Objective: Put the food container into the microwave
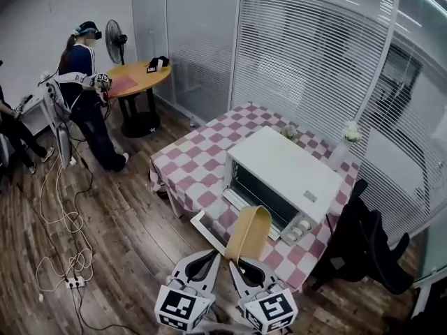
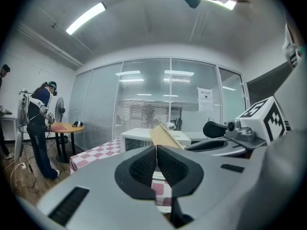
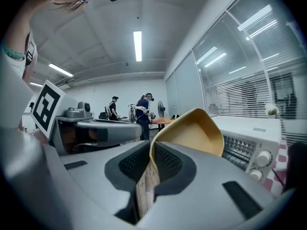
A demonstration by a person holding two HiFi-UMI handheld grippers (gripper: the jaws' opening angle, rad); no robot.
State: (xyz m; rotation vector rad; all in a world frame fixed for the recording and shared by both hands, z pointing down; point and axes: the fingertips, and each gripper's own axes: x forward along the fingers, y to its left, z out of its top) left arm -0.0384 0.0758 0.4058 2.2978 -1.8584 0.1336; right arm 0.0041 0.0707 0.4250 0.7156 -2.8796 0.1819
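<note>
Food container [image 1: 250,232]: tan and shallow, held in the air over the table's near edge, right in front of the microwave [image 1: 293,169].
Left gripper [image 1: 216,257]: fingers pressed together on the container's near rim, pinching the thin edge.
Right gripper [image 1: 235,265]: same deal, clamped on the rim just beside the left one.
Long axis: runs from both grippers toward the oven mouth, so I'd guess it's a straight push forward.
Door [image 1: 208,230]: dropped open, just below the container; mind that edge.
Room: table [image 1: 188,162] is open on the left side, a chair [image 1: 363,246] crowds the right corner.
</note>
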